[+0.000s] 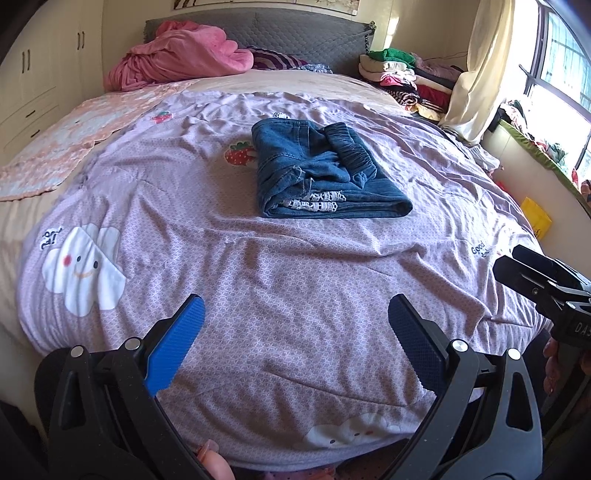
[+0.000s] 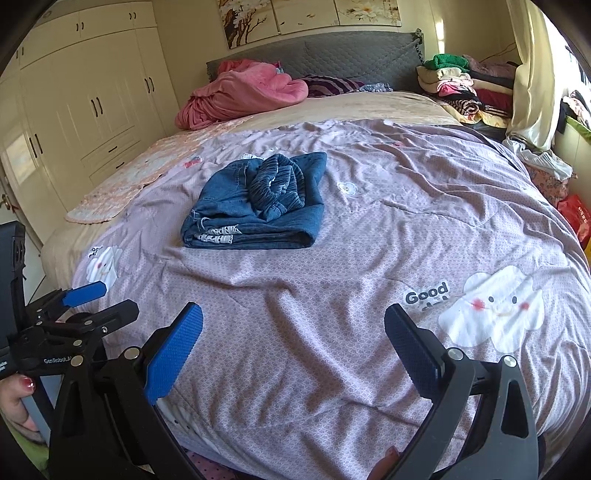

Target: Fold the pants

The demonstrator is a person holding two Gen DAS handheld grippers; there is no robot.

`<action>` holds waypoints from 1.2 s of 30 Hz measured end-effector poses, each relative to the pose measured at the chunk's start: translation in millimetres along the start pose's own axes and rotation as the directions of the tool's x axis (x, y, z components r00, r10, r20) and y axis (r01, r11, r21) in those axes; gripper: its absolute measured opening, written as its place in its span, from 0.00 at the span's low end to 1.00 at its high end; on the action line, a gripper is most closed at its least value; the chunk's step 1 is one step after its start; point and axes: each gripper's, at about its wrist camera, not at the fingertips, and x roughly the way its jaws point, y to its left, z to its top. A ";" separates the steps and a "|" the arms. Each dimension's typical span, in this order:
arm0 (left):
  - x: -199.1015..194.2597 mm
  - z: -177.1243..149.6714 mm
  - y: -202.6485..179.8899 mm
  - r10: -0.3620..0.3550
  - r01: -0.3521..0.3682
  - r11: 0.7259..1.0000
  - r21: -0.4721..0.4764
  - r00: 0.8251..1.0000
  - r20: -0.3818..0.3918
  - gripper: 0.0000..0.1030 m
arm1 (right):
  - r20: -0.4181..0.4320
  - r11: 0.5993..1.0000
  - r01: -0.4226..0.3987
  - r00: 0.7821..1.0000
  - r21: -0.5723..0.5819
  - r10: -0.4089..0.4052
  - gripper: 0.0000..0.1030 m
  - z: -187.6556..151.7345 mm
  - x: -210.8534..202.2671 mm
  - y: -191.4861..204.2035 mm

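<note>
A pair of blue denim pants (image 1: 325,173) lies folded into a compact bundle on the lilac bedspread (image 1: 295,288), mid-bed; it also shows in the right wrist view (image 2: 258,206). Its elastic waistband is on top and white lace trim shows at the front edge. My left gripper (image 1: 295,332) is open and empty, held over the near part of the bed, well short of the pants. My right gripper (image 2: 293,336) is open and empty too, also near the bed's front edge. Each gripper shows at the side of the other's view: the right one (image 1: 546,284) and the left one (image 2: 85,299).
A pink blanket (image 1: 177,55) is heaped by the grey headboard (image 1: 295,33). Stacked folded clothes (image 1: 406,77) sit at the far right corner. A peach quilt (image 1: 66,140) lies along the left side. Cream wardrobes (image 2: 92,99) stand left; a window and curtain (image 1: 480,74) are at the right.
</note>
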 end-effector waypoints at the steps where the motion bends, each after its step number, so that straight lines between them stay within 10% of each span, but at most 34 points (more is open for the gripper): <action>1: -0.1 0.0 0.0 0.002 -0.002 1.000 0.000 1.000 0.000 0.91 | 0.000 1.000 0.001 1.000 0.000 -0.001 0.95 -0.1 -0.2 -0.1; 36: -5.2 1.7 0.6 0.020 -0.020 1.000 0.002 1.000 0.000 0.91 | -0.015 1.000 0.013 1.000 0.003 -0.013 0.96 0.1 -3.5 1.2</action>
